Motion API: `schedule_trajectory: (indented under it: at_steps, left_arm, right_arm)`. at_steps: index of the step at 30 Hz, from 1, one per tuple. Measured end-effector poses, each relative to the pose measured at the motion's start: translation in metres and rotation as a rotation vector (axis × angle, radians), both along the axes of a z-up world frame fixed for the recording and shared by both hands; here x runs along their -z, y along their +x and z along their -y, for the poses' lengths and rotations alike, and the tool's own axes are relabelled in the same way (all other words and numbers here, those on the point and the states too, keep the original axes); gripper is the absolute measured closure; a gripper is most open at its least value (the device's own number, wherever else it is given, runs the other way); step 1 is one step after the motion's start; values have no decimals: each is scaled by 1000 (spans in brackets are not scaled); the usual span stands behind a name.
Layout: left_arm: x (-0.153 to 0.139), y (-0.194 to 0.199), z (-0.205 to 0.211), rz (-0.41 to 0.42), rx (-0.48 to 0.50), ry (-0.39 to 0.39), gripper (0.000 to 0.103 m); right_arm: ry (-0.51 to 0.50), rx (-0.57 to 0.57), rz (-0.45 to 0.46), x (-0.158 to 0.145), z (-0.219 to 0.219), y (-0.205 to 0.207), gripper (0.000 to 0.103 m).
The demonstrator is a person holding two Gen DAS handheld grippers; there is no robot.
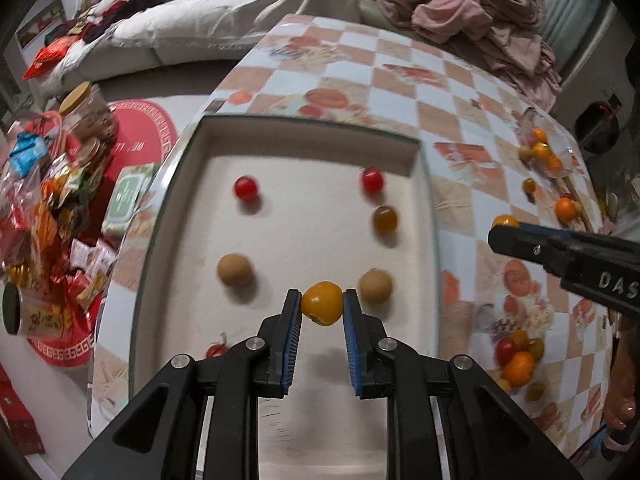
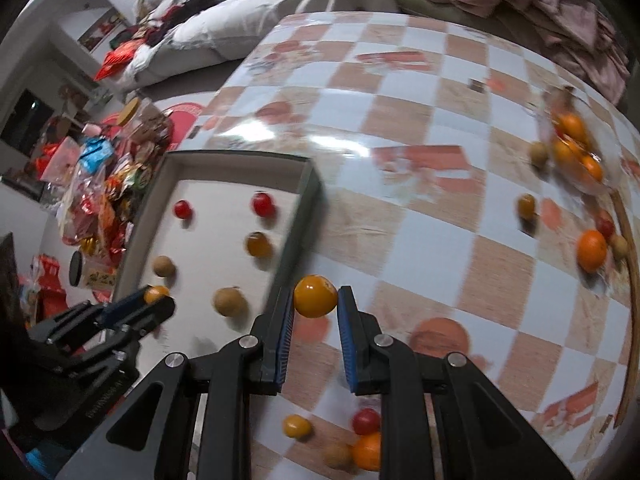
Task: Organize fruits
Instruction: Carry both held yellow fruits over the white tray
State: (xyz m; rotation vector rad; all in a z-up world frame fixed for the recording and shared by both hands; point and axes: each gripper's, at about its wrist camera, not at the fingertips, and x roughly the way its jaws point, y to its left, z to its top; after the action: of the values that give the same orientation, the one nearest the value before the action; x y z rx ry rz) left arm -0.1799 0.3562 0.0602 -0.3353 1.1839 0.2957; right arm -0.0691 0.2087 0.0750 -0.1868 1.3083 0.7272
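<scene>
Clamping a smooth yellow tomato between the ribbed blue pads of the left gripper, hanging over the shallow white tray with its matte, grainy floor. Gripping a second round yellow tomato in the right gripper, hovering above the glossy checked tablecloth just beside the tray's dark rim. Lying in the tray: two shiny red tomatoes, an amber tomato and two dull tan longans (all blurred). Sitting loose on the cloth: oranges and more small fruit.
</scene>
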Motion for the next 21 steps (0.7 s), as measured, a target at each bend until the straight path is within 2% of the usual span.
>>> schedule_trajectory:
  at_steps: [11,21]
  left_arm:
    - [32,-7,-16,-59,-43,-3,81]
    - [40,-5,-18,-80,-33,0,81]
  right_arm:
    - [-10,-112,-45,19,-69,-5,79]
    - [-27,-170,-91,41,-116,6,79]
